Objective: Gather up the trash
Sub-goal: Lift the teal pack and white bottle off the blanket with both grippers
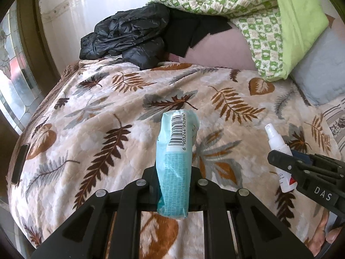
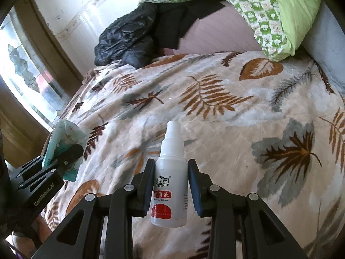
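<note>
My left gripper is shut on a light blue tissue packet with a barcode, which stands upright above the bed. The same left gripper and the tissue packet appear at the left edge of the right wrist view. My right gripper is shut on a small white spray bottle with a red label, its nozzle pointing up. In the left wrist view, the right gripper and the spray bottle sit at the right edge. Both are held over the leaf-patterned blanket.
A black puffy jacket lies at the far side of the bed by the white wall. A green patterned quilt and a grey pillow are at the right. A window is on the left. A dark flat object rests on the blanket's left edge.
</note>
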{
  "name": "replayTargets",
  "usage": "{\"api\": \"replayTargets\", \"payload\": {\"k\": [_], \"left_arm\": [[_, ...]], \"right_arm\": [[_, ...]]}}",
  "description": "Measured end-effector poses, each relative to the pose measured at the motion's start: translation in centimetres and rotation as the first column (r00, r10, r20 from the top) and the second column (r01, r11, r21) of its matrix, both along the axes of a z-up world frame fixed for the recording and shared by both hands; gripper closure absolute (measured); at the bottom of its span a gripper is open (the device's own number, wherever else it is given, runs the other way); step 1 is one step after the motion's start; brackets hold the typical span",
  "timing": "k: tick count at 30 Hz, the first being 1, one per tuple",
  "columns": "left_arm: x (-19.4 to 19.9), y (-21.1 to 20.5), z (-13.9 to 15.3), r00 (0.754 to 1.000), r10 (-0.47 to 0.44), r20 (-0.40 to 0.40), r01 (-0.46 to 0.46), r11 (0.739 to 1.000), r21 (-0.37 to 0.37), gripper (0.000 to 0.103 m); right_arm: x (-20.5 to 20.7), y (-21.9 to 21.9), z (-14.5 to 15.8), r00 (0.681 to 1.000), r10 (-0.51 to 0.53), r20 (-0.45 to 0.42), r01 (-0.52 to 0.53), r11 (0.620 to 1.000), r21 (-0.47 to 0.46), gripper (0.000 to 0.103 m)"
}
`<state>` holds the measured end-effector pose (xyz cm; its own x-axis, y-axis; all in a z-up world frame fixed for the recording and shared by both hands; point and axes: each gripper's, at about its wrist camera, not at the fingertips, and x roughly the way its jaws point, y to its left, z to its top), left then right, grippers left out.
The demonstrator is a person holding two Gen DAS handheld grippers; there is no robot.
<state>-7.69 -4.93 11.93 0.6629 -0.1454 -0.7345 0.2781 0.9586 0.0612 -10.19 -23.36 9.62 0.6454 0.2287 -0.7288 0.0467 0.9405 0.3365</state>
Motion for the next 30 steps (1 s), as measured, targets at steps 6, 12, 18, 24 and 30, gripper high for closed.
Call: {"api": "replayTargets", "payload": {"k": [6, 12, 18, 24, 30], "left_arm": [[-2.6, 0.7, 1.1, 0.999, -0.003, 0.032, 0.003, 1.000, -0.013, 0.089], [-4.5, 1.1, 2.0, 0.999, -0.007, 0.048, 0.008, 1.000, -0.020, 0.089], [-5.4, 1.8, 2.5, 0.999, -0.002, 0.048, 0.005, 0.999, -0.052, 0.089], [-5.3, 2.1, 2.6, 0.999, -0.006, 0.044, 0.008, 0.998, -0.062, 0.089], [-3.7, 2.4, 3.1, 0.999, -0.040, 0.012, 0.041, 0.995, -0.090, 0.089]], "right_arm": [[-2.6, 1.2, 1.1, 1.000, 0.015, 0.023, -0.015, 1.000, -0.019, 0.070], [-4.7, 1.7, 2.2, 0.999, 0.014, 0.040, -0.014, 1.000, -0.011, 0.071], [-5.8, 2.3, 2.7, 0.999, 0.020, 0.039, -0.018, 0.999, -0.041, 0.071], [-6.7, 1.9, 2.2, 1.000, -0.019, 0.018, 0.020, 1.000, -0.023, 0.071], [-8.0, 1.2, 2.5, 0.997, -0.072, 0.004, 0.072, 0.997, -0.018, 0.071]]}}
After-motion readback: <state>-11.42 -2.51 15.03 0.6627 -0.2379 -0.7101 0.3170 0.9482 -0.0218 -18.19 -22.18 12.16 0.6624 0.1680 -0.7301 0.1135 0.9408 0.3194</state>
